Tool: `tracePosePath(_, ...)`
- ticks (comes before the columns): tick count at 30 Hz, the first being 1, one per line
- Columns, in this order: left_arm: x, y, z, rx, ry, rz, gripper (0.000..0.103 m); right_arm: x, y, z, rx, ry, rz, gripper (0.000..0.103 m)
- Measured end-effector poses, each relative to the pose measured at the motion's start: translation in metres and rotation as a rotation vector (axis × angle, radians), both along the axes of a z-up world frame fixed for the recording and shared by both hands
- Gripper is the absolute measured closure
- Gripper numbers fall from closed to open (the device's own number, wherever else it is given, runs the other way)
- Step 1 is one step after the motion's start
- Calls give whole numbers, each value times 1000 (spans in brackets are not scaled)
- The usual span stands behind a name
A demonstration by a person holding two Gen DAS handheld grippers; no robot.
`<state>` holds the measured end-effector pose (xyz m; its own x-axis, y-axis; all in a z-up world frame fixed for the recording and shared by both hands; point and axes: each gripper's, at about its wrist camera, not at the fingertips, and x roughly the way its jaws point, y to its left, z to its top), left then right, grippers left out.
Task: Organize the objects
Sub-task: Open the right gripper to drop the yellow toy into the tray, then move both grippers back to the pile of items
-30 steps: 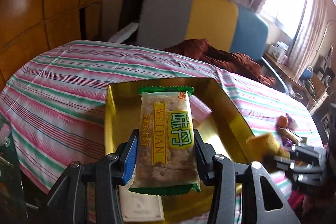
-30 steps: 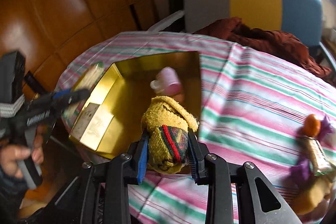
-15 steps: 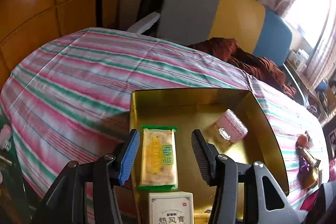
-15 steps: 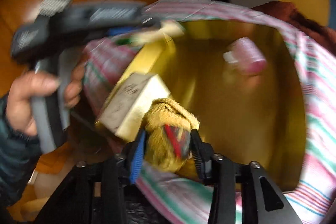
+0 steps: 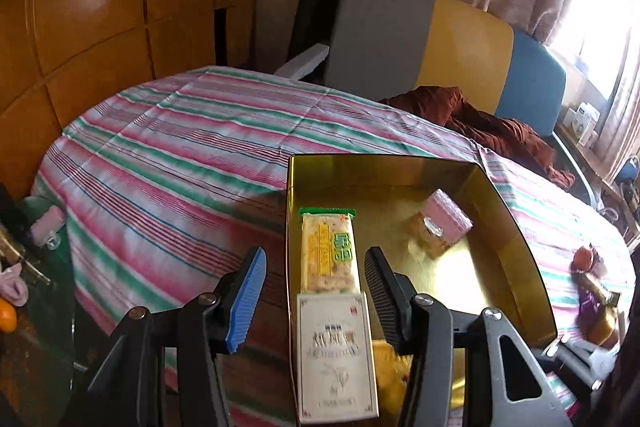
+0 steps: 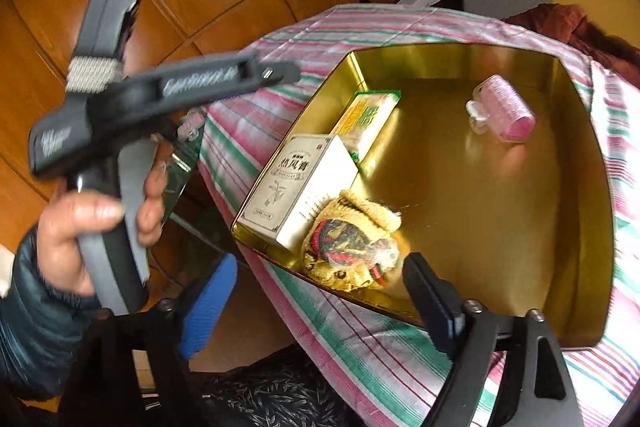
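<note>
Drop-off step, as I read it: both grippers had just let items go into the gold tin [image 6: 592, 187].

Right gripper [image 6: 316, 291]: jaws were opening, already wide. The yellow knitted sock [image 6: 352, 239] sat in the gap between them but neither pad was pressing on it; it lay on the tin's near edge, touching the white box [image 6: 300, 183]. Nothing held.

Left gripper [image 5: 316, 291]: fingers moderately spread, empty. Cracker packet [image 5: 329, 251] lay flat on the tin floor beyond the tips, along the left wall, end-on to the white box. No pad contact visible.

Further in: pink hair roller [image 6: 506, 113] lay well apart from the rest, towards the far right of the tin.

Beyond the tin, on the striped tablecloth [image 5: 180, 147]: a small pile of loose items [image 5: 592, 275] near the right edge, too blurred to name.

Next move, my guess: right gripper clears the sock without dragging it, then goes to that pile. Needs jaws kept wide and a lift over the tin wall.
</note>
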<state>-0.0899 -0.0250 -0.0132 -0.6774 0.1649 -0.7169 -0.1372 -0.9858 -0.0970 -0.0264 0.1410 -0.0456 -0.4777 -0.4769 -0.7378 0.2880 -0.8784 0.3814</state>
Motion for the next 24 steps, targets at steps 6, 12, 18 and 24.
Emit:
tracePosePath(6, 30, 17, 7, -63, 59, -26, 51, 10, 13, 15, 69, 68, -103, 3)
tracePosePath(12, 46, 36, 5, -74, 49, -71, 51, 22, 29, 32, 172, 154, -221, 0)
tracePosePath(18, 60, 56, 7, -90, 61, -126, 51, 30, 42, 37, 270, 189, -299, 0)
tracePosePath(24, 74, 74, 12, -131, 98, -182, 51, 36, 69, 39, 284, 187, -381, 0)
